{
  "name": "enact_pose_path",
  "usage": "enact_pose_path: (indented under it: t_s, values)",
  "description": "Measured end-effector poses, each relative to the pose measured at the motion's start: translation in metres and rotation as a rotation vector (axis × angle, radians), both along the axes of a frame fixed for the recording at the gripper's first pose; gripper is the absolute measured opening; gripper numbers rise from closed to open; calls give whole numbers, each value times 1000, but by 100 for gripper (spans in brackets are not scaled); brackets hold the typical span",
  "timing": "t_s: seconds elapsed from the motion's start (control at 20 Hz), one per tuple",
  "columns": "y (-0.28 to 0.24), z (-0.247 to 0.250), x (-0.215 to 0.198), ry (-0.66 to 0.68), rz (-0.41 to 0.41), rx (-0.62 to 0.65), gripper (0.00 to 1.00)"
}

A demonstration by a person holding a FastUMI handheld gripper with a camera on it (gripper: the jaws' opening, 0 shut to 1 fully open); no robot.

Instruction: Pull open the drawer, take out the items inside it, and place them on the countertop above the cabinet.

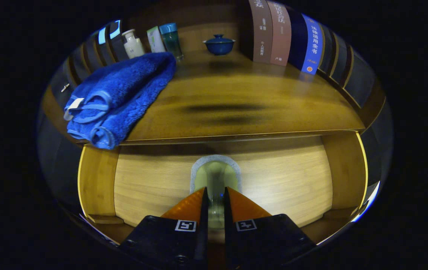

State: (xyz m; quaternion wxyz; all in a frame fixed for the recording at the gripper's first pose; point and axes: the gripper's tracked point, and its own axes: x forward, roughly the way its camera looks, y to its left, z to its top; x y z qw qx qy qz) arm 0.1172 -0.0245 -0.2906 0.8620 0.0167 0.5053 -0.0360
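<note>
A blue towel [118,95] lies on the countertop [236,108], hanging over its edge. Below, the drawer [153,183] is pulled open. Inside it, the gripper [215,197] squeezes a green cup [215,174] between its 2 fingers.

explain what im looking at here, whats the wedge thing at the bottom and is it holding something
The camera rides on a handheld two-finger gripper and looks forward along its fingers. They are nearly closed on a pale, rounded object with a grey rim; what it is cannot be told. It sits over the open wooden drawer. Above is the countertop, with a folded blue towel, a few small bottles, a blue lidded bowl and a row of books.
</note>
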Motion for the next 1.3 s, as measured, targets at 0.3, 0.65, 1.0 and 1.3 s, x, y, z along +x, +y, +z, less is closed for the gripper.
enact_pose_path:
  t_s: [0.3, 0.65, 1.0, 1.3]
  values:
    - [3, 66, -24, -171, 19, 2, 23]
    - [2, 144, 28, -351, 22, 16, 23]
    - [-7, 143, 115, -332, 16, 35, 23]
    - [-19, 121, 166, -276, 11, 18, 23]
